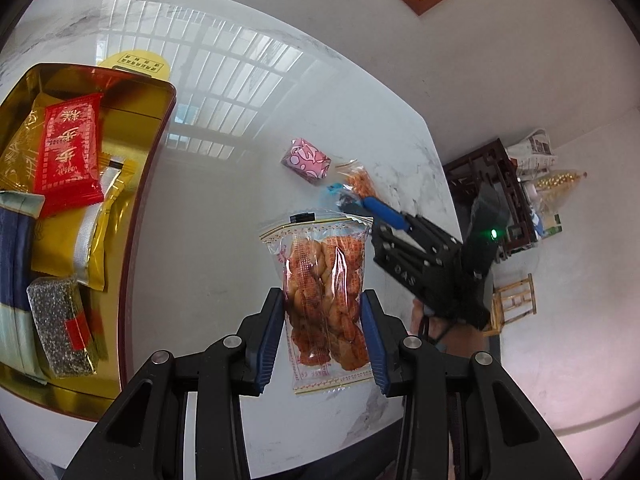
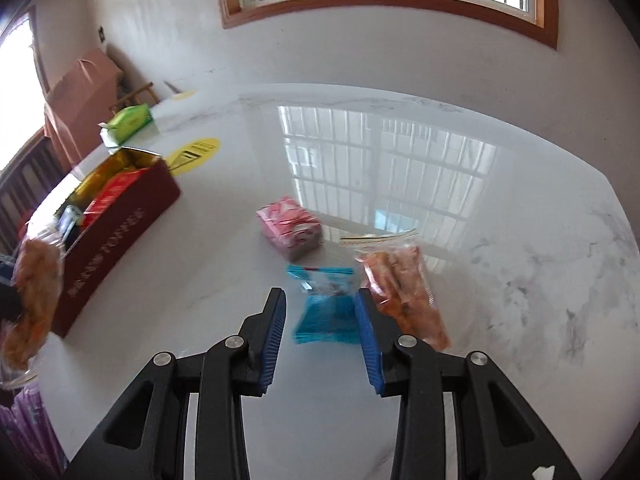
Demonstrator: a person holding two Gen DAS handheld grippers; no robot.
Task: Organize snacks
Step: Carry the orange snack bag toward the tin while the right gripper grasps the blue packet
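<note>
We hold clear packet of orange twisted crackers pinched in left gripper, long axis along fingers, above white marble table. Open gold-lined tin w/ snacks lies to its left, by table's left edge. Right gripper spread round flat blue packet, not yet closed.

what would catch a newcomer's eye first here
The twisted-snack pack clamped upright in the left gripper, above the marble table. Next, the gold tin of packets at left, and the blue packet between the right gripper's open fingers.
</note>
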